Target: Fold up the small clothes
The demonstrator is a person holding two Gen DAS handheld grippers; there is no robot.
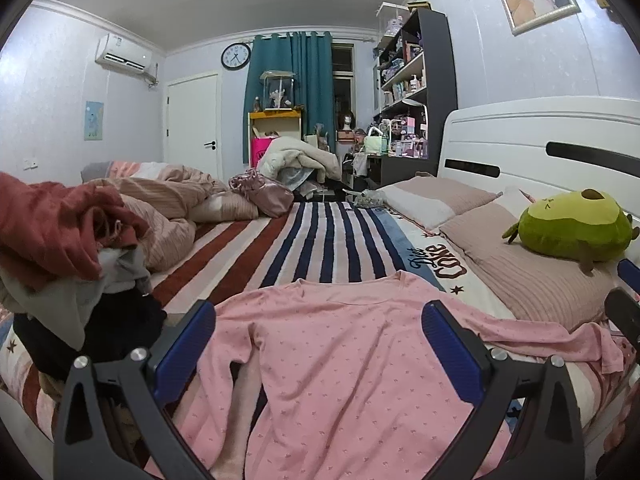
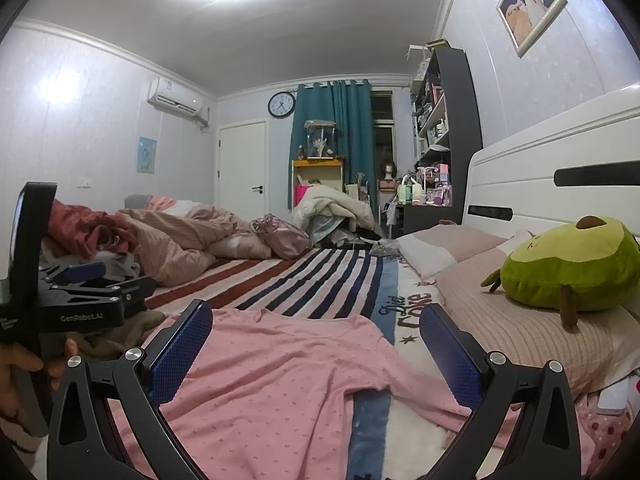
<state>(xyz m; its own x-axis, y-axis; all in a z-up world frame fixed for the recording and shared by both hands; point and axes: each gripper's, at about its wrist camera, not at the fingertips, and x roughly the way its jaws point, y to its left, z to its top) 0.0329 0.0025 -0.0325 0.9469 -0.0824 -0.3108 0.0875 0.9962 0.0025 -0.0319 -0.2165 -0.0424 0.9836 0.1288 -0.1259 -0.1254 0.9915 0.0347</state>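
Note:
A pink long-sleeved top with a small dotted print lies spread flat on the striped bedspread, neckline toward the far side. My left gripper hangs open above its body, nothing between the blue pads. In the right wrist view the same pink top lies under my right gripper, also open and empty, over the sleeve side near the pillows. The left gripper's body shows at the left of that view, held by a hand.
A heap of unfolded clothes, red, grey and black, sits at the left. A crumpled beige duvet and a pink bag lie beyond. Pillows, a green plush toy and the white headboard border the right.

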